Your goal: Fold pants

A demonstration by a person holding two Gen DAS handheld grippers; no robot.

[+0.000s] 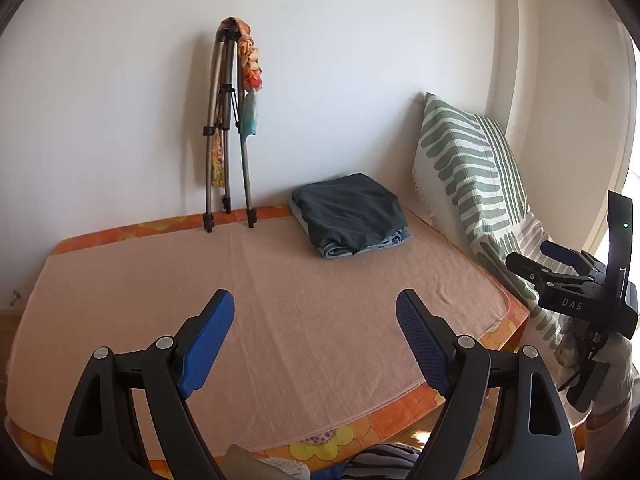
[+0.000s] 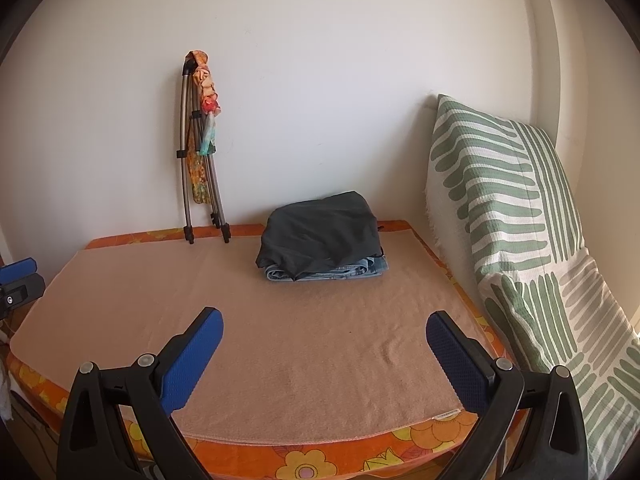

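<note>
Dark pants (image 2: 320, 232) stacked on folded jeans (image 2: 332, 272): soft, floppy, light. Grab a corner edge. Left tongs (image 1: 316, 344) and right tongs (image 2: 324, 364) both spread, empty.

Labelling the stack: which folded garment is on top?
The dark grey folded pants; the light blue denim jeans lie beneath, only their edges showing.

Dark grey pants (image 2: 320, 228), green-striped white cushion (image 2: 496, 184)

The jeans (image 2: 332, 270) are mostly buried under the dark folded pants (image 2: 320, 232), and striped fabric (image 1: 380, 458) gets cut off at the left-wrist frame's bottom edge.
</note>
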